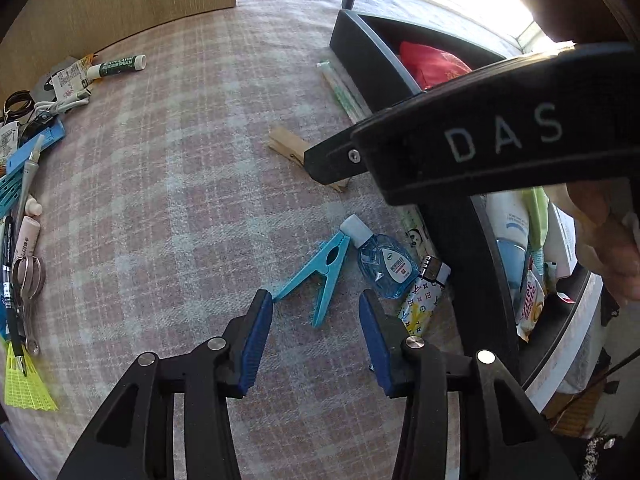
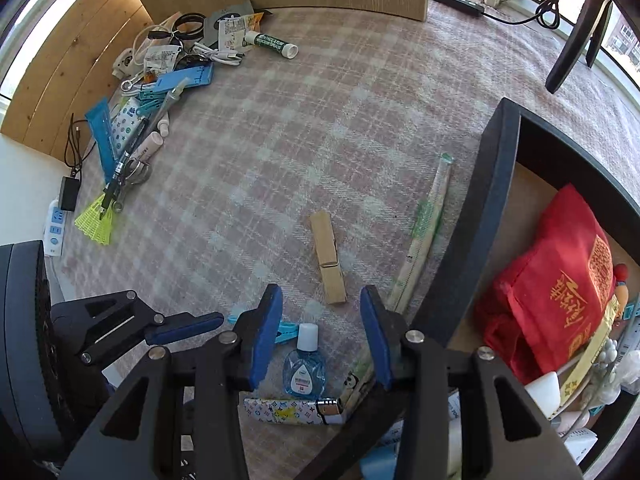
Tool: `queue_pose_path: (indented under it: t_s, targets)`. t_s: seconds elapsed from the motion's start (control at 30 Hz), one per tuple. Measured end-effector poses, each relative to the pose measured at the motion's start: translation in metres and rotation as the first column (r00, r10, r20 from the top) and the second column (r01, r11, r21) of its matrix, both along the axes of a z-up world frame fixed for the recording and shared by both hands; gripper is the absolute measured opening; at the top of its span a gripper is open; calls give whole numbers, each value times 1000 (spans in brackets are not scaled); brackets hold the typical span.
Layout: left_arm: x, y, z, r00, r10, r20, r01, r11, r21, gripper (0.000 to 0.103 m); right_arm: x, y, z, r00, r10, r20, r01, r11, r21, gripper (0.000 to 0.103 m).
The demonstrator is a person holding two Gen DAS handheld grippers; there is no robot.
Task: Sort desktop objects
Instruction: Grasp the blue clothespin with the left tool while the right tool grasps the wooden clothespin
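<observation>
Black box (image 2: 496, 184) with red pouch (image 2: 560, 280), packets and bottles inside.

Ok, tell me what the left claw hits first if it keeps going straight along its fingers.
Probably the turquoise clothespin: it lies just ahead of the open left claw. Depth is unclear.

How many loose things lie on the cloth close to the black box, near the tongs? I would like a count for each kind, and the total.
Clothes pegs: 2, the turquoise plastic peg and the wooden peg
Small bottles: 1, the blue bottle
Lighters: 1, the patterned lighter
Wrapped chopsticks: 1
Total: 5
</observation>
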State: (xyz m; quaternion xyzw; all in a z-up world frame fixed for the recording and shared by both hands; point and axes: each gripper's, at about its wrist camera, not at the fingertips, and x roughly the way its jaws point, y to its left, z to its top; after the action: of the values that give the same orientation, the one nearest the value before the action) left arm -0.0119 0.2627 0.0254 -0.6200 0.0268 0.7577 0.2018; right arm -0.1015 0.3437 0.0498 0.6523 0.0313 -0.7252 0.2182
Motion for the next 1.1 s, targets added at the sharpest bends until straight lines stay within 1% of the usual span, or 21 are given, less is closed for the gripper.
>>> queue_pose_path:
  t_s: [0.17, 0.23, 0.33, 0.53, 0.57, 0.6, 0.63, 0.73, 0.8, 0.93, 1.1]
  targets:
    - [-3, 2, -6, 1000, -2, -5, 2, 1000, 15, 43, -9, -5, -15, 1000, 14, 12, -14, 1000, 16, 32]
    - [-3, 4, -6, 1000, -9, -16, 9, 1000, 18, 44, -10, -8, -19, 999, 35, 6, -35, 999, 27, 31]
    - [-3, 7, -6, 999, -24, -31, 24, 1000, 16, 44, -10, -12, -19, 998, 63, -23, -62, 997, 55, 30]
    - [5, 10, -7, 996, -68, -60, 68, 998, -5, 42, -10, -14, -20, 996, 87, -31, -84, 993, 80, 27]
    - [7, 10, -7, 995, -71, -66, 70, 997, -11, 40, -9, -15, -20, 995, 92, -33, -89, 992, 86, 27]
    - [8, 10, -7, 995, -70, -74, 68, 997, -21, 35, -8, -16, -20, 995, 98, -34, -94, 991, 94, 27]
    - [8, 10, -7, 995, -65, -81, 63, 997, -32, 32, -8, -17, -20, 994, 104, -36, -100, 989, 105, 27]
    - [9, 8, -7, 995, -48, -85, 46, 999, -26, 30, -6, -20, -22, 994, 104, -38, -98, 986, 138, 23]
    - [11, 7, -7, 995, -36, -88, 34, 999, -21, 30, -8, -19, -23, 995, 93, -31, -87, 984, 154, 12]
    - [15, 2, -7, 997, -9, -75, 9, 1000, -1, 28, -8, -18, -23, 997, 78, -24, -74, 988, 139, 12]
    - [16, -9, 0, 996, 45, -75, -44, 999, 21, 28, -9, -10, -17, 1000, 21, -18, -19, 997, 72, 12]
